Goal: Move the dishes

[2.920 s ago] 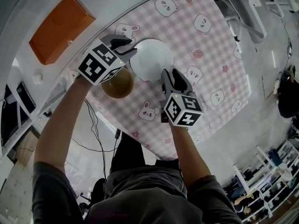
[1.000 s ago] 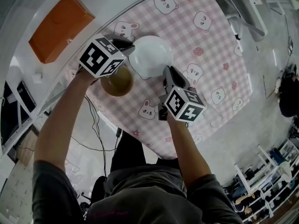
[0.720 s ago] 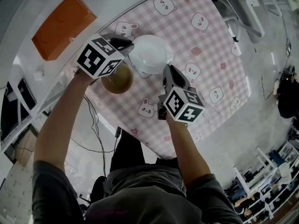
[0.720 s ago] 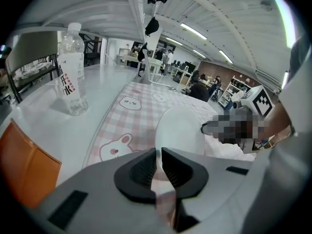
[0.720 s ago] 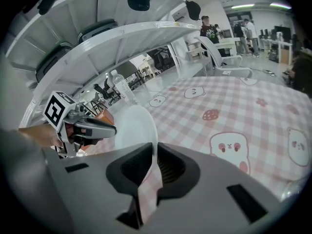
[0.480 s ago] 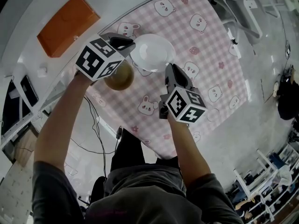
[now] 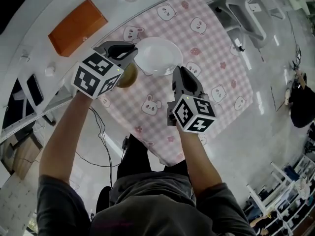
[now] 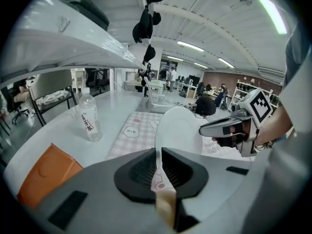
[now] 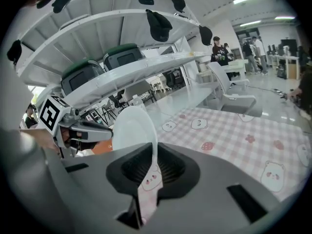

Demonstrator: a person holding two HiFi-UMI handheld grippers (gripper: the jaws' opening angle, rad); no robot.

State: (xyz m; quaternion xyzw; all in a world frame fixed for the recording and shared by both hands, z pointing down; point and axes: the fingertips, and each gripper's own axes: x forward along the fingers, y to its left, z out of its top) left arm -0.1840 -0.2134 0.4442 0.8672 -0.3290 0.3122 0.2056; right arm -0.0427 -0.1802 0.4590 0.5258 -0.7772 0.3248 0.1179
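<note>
**Holding one white dish between two grippers**

Looking down on a white table (image 7: 112,13) wearing a pink checked cloth (image 7: 216,68) printed with bears; passing a white chair (image 7: 246,9) standing on the floor beyond the cloth's far right corner; noting an orange box (image 7: 78,27) lying on the bare tabletop, left of the cloth and well apart from the dish.

Carrying the white dish (image 7: 158,57) hollow side up over the left part of the cloth, off the fabric, with bear prints showing beneath its edge in both gripper views; pinching its left rim in the left gripper (image 7: 129,50), jaws standing narrow and pads pressing on the thin white edge; pinching the opposite rim in the right gripper (image 7: 178,73) the same way, jaws narrow and pads bearing on the rim; facing each other across the dish, marker cubes turned up toward the head camera.

Leaving a brown bowl (image 7: 128,75) sitting on the cloth, half hidden under the left gripper and just beside the dish; showing a clear water bottle (image 8: 90,123) standing upright on the bare tabletop, past the orange box.
</note>
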